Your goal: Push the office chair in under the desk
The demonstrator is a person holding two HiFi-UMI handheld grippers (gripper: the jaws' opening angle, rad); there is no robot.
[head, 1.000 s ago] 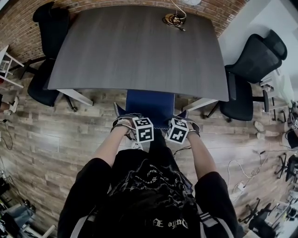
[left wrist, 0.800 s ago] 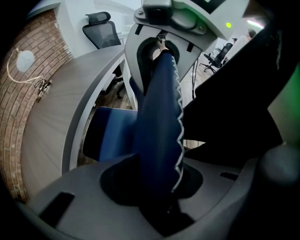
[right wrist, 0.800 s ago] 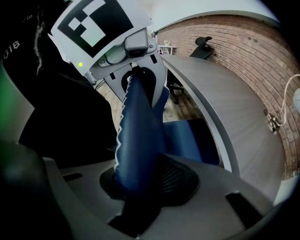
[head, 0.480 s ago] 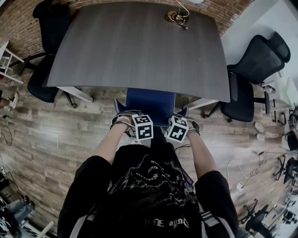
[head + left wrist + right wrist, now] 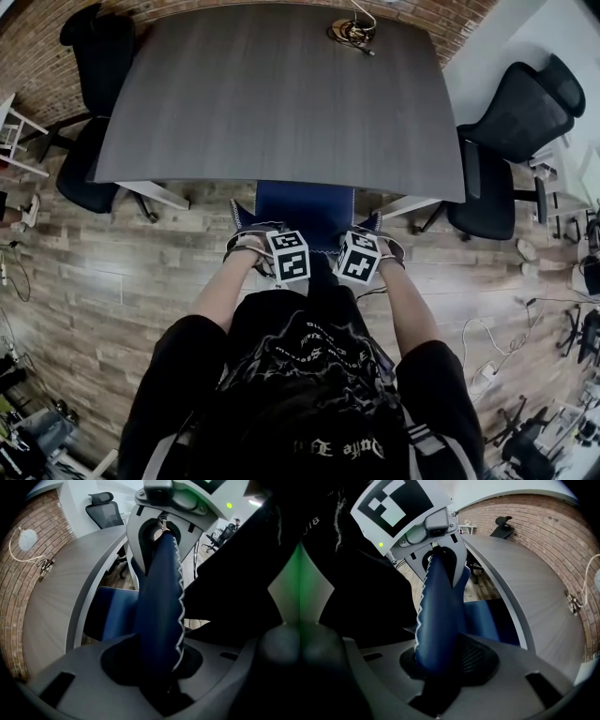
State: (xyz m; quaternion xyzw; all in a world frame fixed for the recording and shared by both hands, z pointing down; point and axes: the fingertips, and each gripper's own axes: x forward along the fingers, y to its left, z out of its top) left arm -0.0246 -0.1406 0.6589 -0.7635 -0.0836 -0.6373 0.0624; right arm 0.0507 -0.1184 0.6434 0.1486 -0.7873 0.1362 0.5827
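Observation:
A blue office chair (image 5: 305, 208) stands at the near edge of the grey desk (image 5: 272, 94), its seat partly under the desktop. Its backrest top lies under my two hands in the head view. My left gripper (image 5: 277, 251) points down and is shut on the backrest's left part; the blue padded edge with white zigzag stitching (image 5: 161, 597) runs between its jaws (image 5: 159, 667). To its right, my right gripper (image 5: 362, 251) is shut on the same backrest (image 5: 438, 606), which fills the gap between its jaws (image 5: 436, 663). The chair's base is hidden.
A black office chair (image 5: 94, 112) stands at the desk's left end and another (image 5: 511, 141) at its right end. A coiled cable (image 5: 352, 33) lies at the desk's far edge by the brick wall. White desk legs (image 5: 155, 195) flank the blue chair. Cables (image 5: 487, 356) trail on the wood floor at the right.

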